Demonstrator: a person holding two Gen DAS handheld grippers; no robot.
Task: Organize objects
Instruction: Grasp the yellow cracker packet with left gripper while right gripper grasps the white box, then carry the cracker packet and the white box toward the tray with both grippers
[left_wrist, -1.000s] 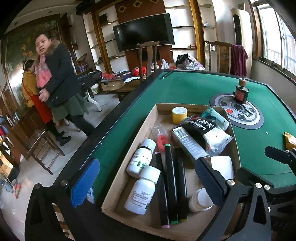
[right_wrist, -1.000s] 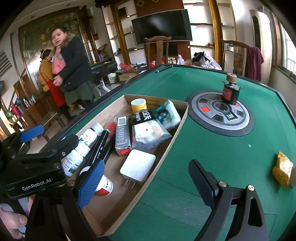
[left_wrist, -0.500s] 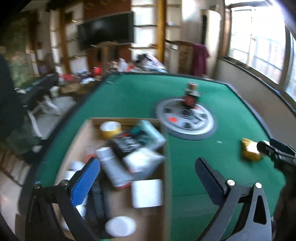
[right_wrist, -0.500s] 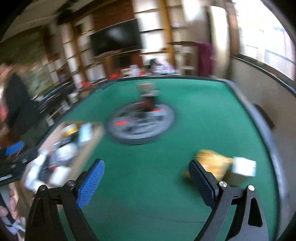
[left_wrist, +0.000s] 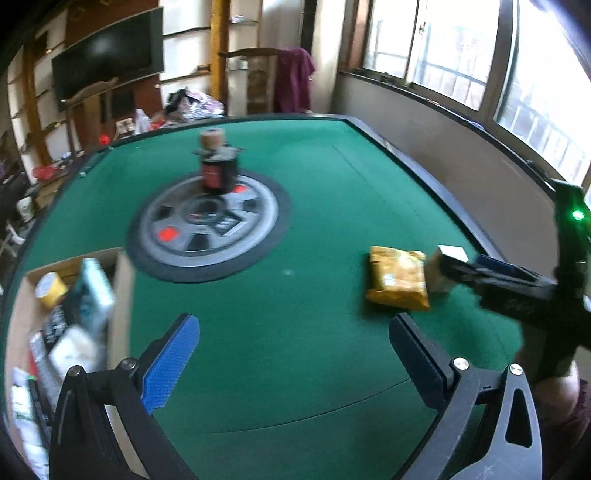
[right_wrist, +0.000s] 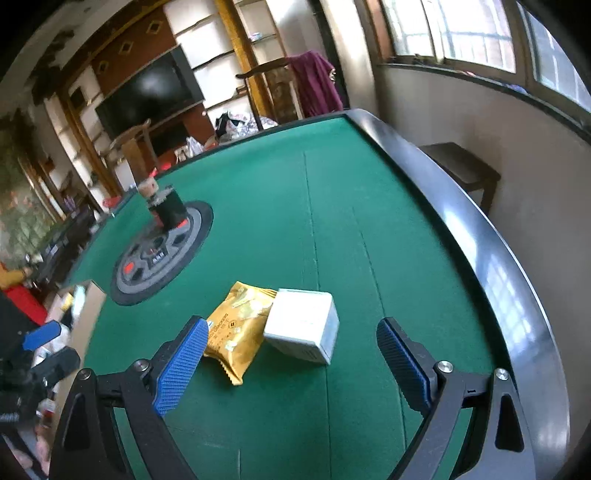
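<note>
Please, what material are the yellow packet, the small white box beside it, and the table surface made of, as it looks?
Yellow packet: looks like glossy plastic film, given its crinkles and serrated sealed end.
White box: probably matte card, with sharp folded edges; thin plastic is possible.
Table surface: green felt-like cloth, dull, with faint seam lines.

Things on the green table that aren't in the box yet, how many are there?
3: a yellow snack packet and a white box touching it near the right claw, plus a dark bottle on the round center panel.
</note>
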